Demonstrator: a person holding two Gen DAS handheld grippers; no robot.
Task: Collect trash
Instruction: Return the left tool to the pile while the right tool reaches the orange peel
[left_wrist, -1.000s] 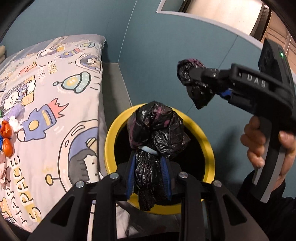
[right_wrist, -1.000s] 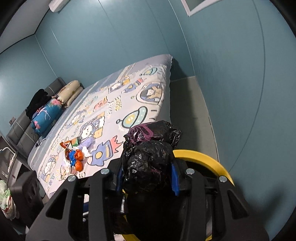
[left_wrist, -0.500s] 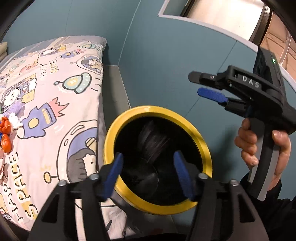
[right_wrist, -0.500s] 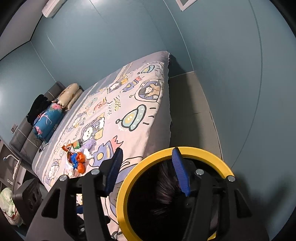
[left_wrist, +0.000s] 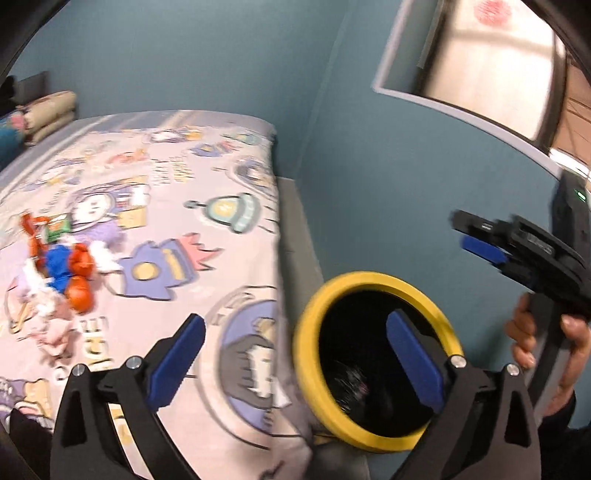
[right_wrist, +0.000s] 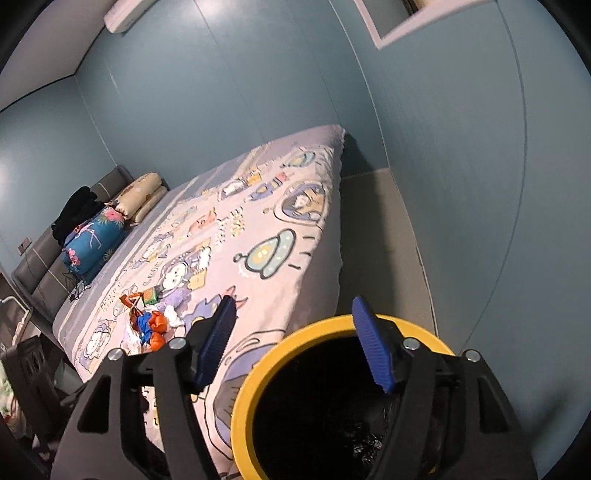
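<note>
A: Left wrist view?
B: Left gripper (left_wrist: 295, 339) opening wide, empty. Yellow-rimmed bin (left_wrist: 373, 284) beside bed (left_wrist: 155, 192); black bag (left_wrist: 351, 380) glinting inside. Trash pile (left_wrist: 62, 266) on quilt. Only here: right gripper (left_wrist: 476, 240) held by hand (left_wrist: 543, 350).

A: Right wrist view?
B: Right gripper (right_wrist: 291, 343) opening, empty, above bin (right_wrist: 243, 391). Only here: pillows (right_wrist: 140, 195), headboard (right_wrist: 48, 269).

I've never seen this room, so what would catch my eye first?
The yellow-rimmed bin beside the bed, with black bags inside it. Then the cartoon space bedsheet, and the bright trash pile on it. Both grippers are opening with nothing between the fingers.
</note>
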